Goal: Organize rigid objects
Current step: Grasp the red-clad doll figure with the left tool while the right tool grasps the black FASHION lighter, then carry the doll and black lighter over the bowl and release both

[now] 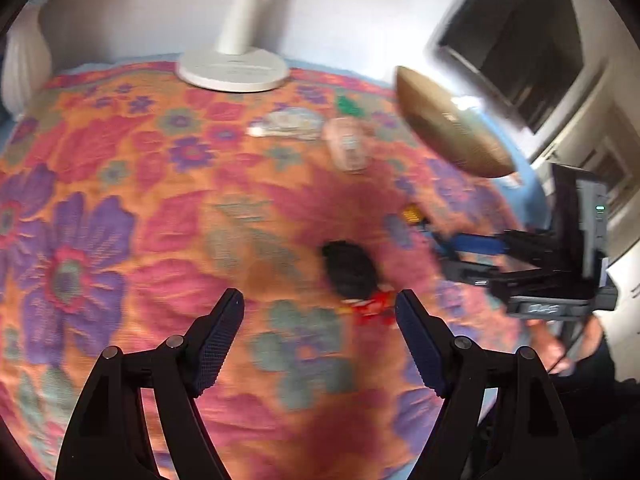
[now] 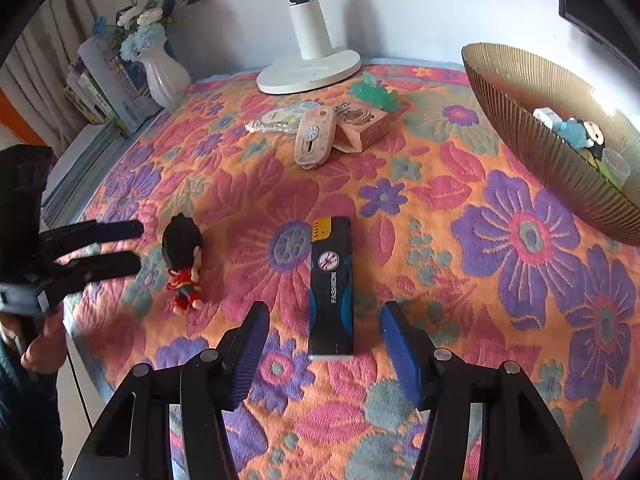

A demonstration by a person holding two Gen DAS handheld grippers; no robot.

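Both grippers hang over a floral cloth [image 2: 460, 216] with loose items on it, each lined up on one item. The right gripper [image 2: 324, 352] has its jaws apart, straddling the near end of a dark lighter [image 2: 331, 280] that lies flat, long axis pointing away; pads are clear of it on both sides, nothing held. It looks set up so a straight close would pinch the narrow sides. The left gripper [image 1: 320, 336] is also spread wide and empty; in its own blurred view a small doll [image 1: 352, 276] with black hair and red clothes lies just ahead of and between the tips, nearer the right-hand pad, not touched. In the right view the doll [image 2: 184, 260] lies on its back left of the lighter, with the left gripper's fingers [image 2: 108, 248] just beside it. Likely destination is the ribbed gold bowl [image 2: 560, 168] at the far right, which already has a few small toys and a clear cup in it. Still loose near the back: a pink case [image 2: 314, 136], a small box [image 2: 366, 128], a flat packet [image 2: 276, 120] and a green toy [image 2: 374, 94], clustered by a white stand base [image 2: 308, 70]. A vase [image 2: 164, 72] and books sit far left. Judgement: pre-grasp on both items, a double pick-up.
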